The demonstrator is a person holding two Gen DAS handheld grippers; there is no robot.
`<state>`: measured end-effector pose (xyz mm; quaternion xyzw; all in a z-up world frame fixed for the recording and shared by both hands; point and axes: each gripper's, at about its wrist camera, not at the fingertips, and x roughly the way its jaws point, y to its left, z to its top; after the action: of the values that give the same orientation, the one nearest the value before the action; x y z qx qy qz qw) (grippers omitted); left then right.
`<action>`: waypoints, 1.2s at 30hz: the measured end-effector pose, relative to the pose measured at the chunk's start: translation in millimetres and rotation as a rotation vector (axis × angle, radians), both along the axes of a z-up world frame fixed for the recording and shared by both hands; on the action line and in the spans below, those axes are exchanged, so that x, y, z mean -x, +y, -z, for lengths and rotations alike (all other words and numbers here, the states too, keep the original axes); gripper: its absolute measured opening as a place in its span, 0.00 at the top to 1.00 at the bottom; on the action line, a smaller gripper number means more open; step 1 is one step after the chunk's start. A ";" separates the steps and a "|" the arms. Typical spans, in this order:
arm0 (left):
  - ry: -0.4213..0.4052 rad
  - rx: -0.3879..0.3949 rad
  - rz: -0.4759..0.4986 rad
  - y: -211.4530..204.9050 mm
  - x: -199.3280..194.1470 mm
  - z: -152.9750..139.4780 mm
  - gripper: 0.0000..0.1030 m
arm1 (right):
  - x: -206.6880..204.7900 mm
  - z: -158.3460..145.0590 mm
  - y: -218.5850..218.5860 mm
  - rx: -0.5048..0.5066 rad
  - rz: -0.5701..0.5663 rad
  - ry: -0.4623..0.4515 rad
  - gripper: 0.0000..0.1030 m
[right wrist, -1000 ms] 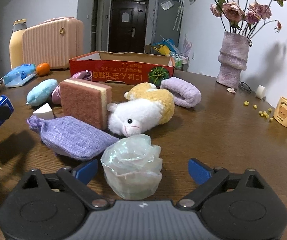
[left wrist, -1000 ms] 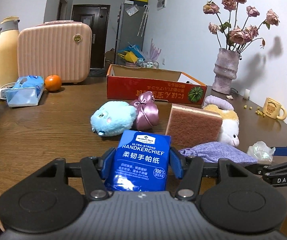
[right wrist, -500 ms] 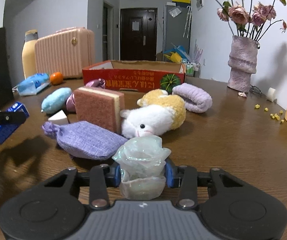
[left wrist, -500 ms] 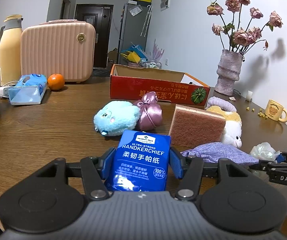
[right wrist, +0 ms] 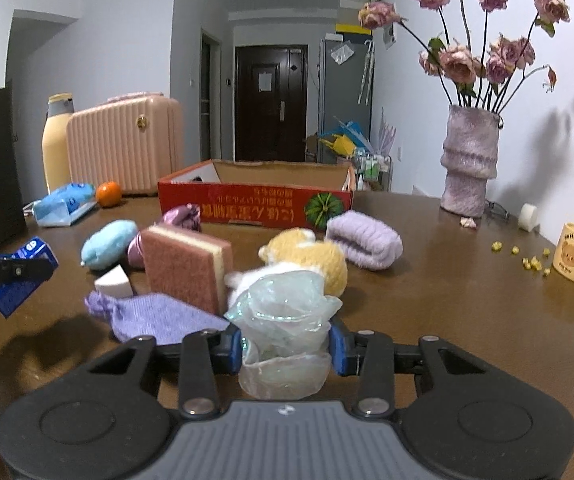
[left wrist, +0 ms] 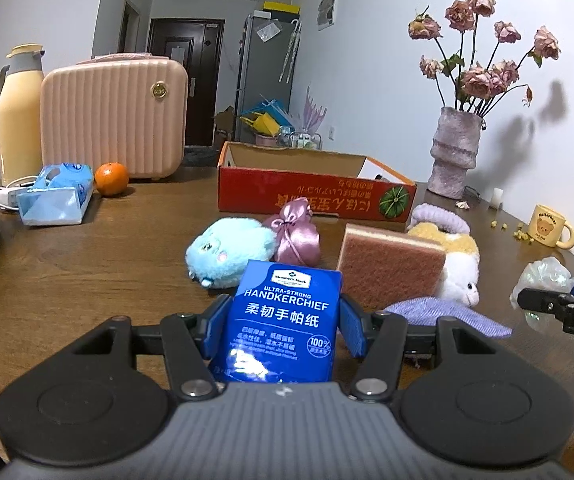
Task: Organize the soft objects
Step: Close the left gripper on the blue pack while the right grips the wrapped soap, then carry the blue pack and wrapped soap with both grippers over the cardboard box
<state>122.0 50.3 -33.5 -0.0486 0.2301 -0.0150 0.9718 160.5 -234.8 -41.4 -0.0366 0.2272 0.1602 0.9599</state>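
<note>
Blue handkerchief pack [left wrist: 285, 326] fills your left gripper [left wrist: 283, 328]; your right gripper [right wrist: 285, 344] clamps the iridescent flower [right wrist: 283, 320], both short of the red box [right wrist: 255, 204].

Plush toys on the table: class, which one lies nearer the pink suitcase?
The blue plush toy, left of the pink satin pouch; the yellow-and-white one lies right of the upright sponge.

Royal-blue handkerchief pack with white lettering [left wrist: 287, 320]; iridescent pale-green translucent wrap [right wrist: 283, 320]; fuzzy sky-blue plush [left wrist: 227, 252]; pink-faced cream-backed sponge block [right wrist: 187, 268]; red cardboard box with orange print [right wrist: 255, 204].
</note>
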 end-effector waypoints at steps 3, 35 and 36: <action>-0.011 0.001 0.009 -2.5 -1.4 -5.3 0.44 | -3.7 -6.7 1.2 -0.001 -0.009 -0.015 0.61; -0.150 0.026 0.001 -17.9 -94.1 -77.1 0.44 | -106.5 -69.5 35.3 -0.102 -0.036 -0.155 0.61; -0.153 0.027 -0.002 -17.9 -98.9 -78.9 0.44 | -112.7 -71.5 36.4 -0.108 -0.037 -0.156 0.61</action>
<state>220.9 32.3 45.4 -0.0604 0.1547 -0.0206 0.9859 273.3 -198.3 30.2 -0.0013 0.1419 0.1864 0.9722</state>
